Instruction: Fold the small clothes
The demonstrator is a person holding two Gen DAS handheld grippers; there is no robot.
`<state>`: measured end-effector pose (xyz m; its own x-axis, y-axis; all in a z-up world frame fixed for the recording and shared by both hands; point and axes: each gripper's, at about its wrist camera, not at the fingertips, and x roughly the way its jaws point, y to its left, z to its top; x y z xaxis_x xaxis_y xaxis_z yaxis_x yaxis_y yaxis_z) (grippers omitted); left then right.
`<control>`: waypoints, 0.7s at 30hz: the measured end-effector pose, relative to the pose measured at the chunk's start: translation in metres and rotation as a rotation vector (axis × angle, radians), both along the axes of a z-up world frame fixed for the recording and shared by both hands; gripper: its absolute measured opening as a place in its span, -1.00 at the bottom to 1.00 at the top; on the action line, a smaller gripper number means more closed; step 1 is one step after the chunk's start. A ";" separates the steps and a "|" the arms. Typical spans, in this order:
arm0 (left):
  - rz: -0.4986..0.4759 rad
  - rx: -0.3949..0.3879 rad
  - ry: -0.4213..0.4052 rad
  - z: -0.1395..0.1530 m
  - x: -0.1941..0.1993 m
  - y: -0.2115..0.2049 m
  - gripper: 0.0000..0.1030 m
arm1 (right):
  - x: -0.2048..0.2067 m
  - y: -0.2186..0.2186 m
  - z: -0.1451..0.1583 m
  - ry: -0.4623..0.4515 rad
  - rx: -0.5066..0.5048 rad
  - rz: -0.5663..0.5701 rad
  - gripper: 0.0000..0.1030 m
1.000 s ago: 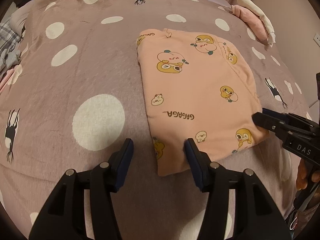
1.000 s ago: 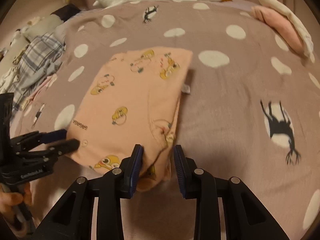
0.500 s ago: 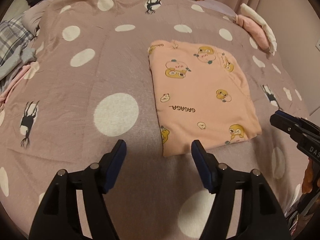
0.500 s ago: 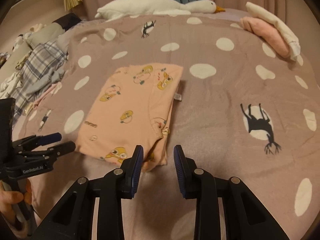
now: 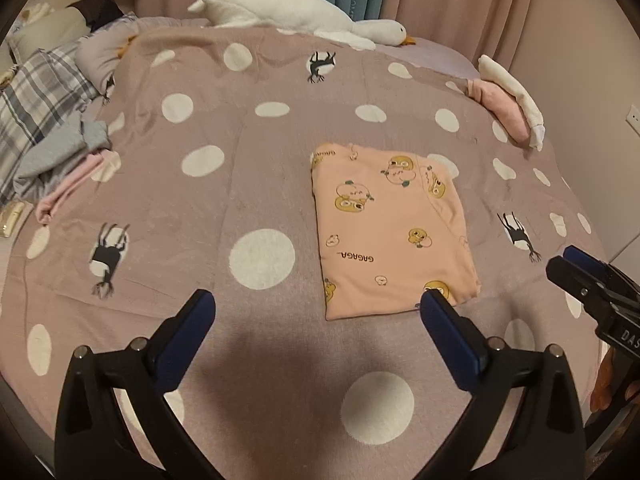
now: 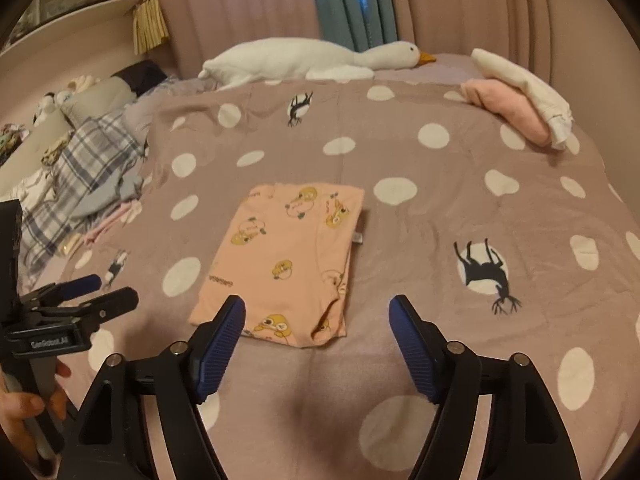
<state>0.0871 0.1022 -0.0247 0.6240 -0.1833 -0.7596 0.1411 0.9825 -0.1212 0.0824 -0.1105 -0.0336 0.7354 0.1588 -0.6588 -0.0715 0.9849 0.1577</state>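
While both claws stand clear of the cloth, I read the fold on this garment as complete. My left gripper (image 5: 318, 304) has its jaws spread wide and opening, nothing between the pads, only bedspread beneath. My right gripper (image 6: 316, 312) is likewise opening, with no fabric pinched; the near edge of the garment shows between its fingers but lies flat on the bed, untouched.

The peach duck-print garment (image 5: 390, 224) lies as a tidy rectangle on the polka-dot bedspread (image 5: 260, 168), right of centre and towards the near edge. Its layers are stacked; a small label peeks out along the right side in the right wrist view.

Done: this piece is folded and released. At the far right corner of the bed lies a stack of folded pink and white clothes (image 6: 520, 96). Left: a heap of loose clothes (image 5: 52, 136), plaid and grey and pink, lies along the left edge of the bed. I judge that more pieces wait there.

Against the earlier frames: one second ago each claw was narrow and close to a near corner of the garment, the right one seemingly nipping the fabric. Now both are wide and further back and higher, so more of the bed, the plush goose (image 6: 312, 60) and the curtains (image 6: 352, 0) comes into view.
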 end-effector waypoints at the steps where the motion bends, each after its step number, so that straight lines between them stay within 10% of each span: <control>1: 0.005 0.002 0.002 0.002 -0.001 0.000 0.99 | -0.002 0.001 0.002 -0.004 0.002 0.002 0.47; 11: 0.047 -0.019 -0.018 0.027 -0.010 0.004 0.99 | -0.019 0.014 0.028 -0.061 -0.001 0.031 0.96; 21: 0.040 -0.082 0.015 0.044 -0.017 0.006 0.99 | -0.026 0.021 0.044 -0.106 0.000 0.017 0.98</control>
<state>0.0698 0.1086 0.0189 0.6211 -0.2201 -0.7522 0.0995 0.9741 -0.2028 0.0567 -0.0899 0.0101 0.7982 0.1717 -0.5774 -0.1040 0.9834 0.1486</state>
